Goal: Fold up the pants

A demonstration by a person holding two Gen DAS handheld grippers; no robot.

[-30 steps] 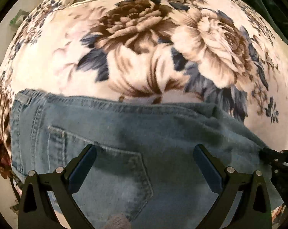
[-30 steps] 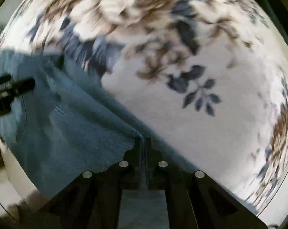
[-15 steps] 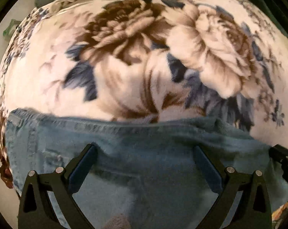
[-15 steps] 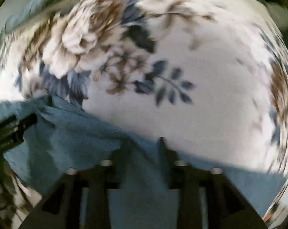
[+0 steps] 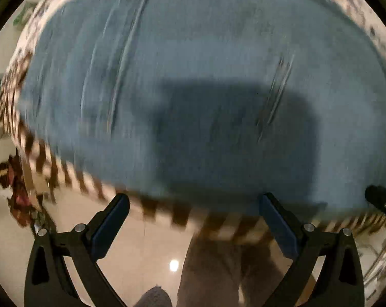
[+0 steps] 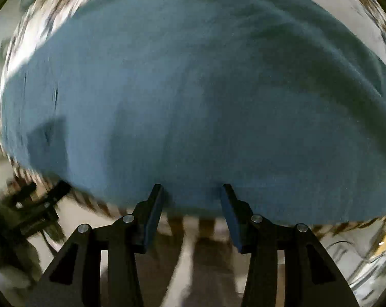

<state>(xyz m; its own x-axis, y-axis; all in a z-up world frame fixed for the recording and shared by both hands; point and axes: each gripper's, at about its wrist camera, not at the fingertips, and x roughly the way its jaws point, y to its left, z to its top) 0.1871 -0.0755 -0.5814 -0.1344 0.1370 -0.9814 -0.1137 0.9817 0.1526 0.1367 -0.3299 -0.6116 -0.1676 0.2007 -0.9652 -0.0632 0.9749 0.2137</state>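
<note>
My right fingers (image 6: 191, 192) have let go of the jeans (image 6: 198, 97): a second ago they were pinched tight on the denim edge, and now they stand moderately apart with nothing between them. My left fingers (image 5: 193, 202) stay spread wide and empty, as they were before. The jeans lie on the flowered blanket (image 5: 39, 158), filling both views, their near edge just ahead of both pairs of tips. Earlier the blanket took up most of each view; now both cameras look down over its edge to the floor (image 5: 141, 250). I judge one fold is laid and released. Everything is blurred.
</note>
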